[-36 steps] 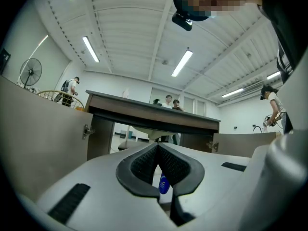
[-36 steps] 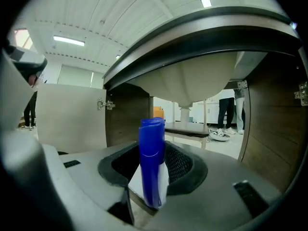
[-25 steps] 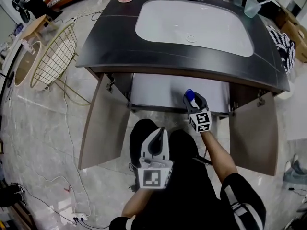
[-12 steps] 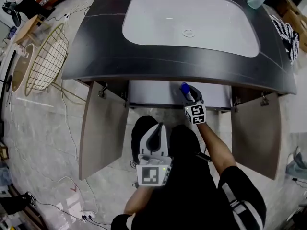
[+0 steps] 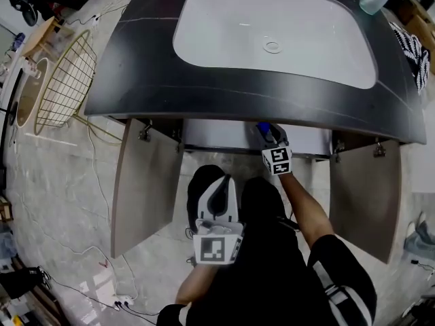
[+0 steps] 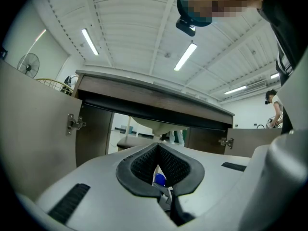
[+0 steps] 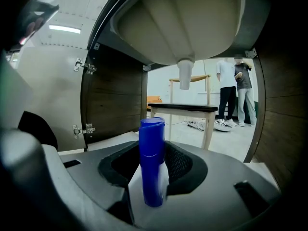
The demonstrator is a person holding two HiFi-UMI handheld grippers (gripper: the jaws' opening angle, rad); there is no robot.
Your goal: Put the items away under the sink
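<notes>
A white bottle with a blue cap (image 7: 152, 158) stands upright between the jaws of my right gripper (image 7: 153, 179), which is shut on it. In the head view that gripper (image 5: 272, 140) reaches under the front edge of the dark countertop (image 5: 136, 73), into the open cabinet below the sink (image 5: 272, 32), and the blue cap (image 5: 264, 130) shows at its tip. My left gripper (image 5: 219, 194) hangs back over my lap, jaws together and empty. In the left gripper view it (image 6: 159, 170) faces the cabinet opening.
Both cabinet doors stand open: the left door (image 5: 146, 182) and the right door (image 5: 363, 195). The sink's drain pipe (image 7: 185, 73) hangs inside the cabinet. A wire basket (image 5: 64, 80) and cables (image 5: 102, 202) lie on the floor at the left. Two people (image 7: 236, 93) stand beyond the cabinet.
My right gripper has sunk and gone further under the counter edge with the bottle. The left gripper has barely shifted and stays shut.
</notes>
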